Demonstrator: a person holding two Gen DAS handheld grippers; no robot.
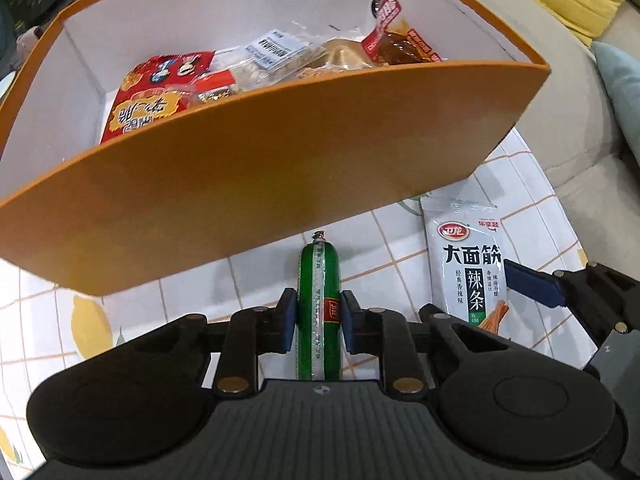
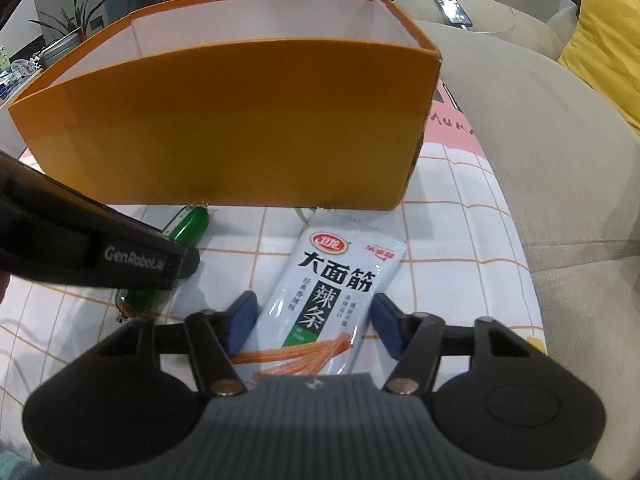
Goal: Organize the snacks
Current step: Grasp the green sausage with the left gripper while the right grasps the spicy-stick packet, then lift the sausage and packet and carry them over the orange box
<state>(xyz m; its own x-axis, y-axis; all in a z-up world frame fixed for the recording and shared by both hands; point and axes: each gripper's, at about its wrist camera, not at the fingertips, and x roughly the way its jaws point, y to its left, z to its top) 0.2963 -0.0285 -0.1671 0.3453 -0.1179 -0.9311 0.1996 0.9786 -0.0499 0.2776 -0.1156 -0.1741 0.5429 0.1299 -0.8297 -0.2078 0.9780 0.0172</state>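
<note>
Snacks: I see a green sausage [image 1: 319, 312] and a white spicy-strip packet [image 2: 334, 300] lying on the desk [image 2: 460, 240], both just in front of the orange box [image 1: 280, 168].
Box contents: from my left wrist view, a red packet [image 1: 152, 96] and several clear-wrapped snacks [image 1: 280, 60] already lie inside.
Left tool [image 1: 319, 314]: I have it narrowed right down, blue pads pressing both sides of the sausage, which lies lengthwise between them with its clipped tip toward the box.
Right tool [image 2: 314, 326]: I hold it about half wide, one blue pad on either side of the white packet's lower half; neither pad seems to press on it.
Surroundings: a checked cloth covers the desk, a beige sofa [image 2: 540, 120] is beside it with a phone [image 2: 452, 8] on top.
</note>
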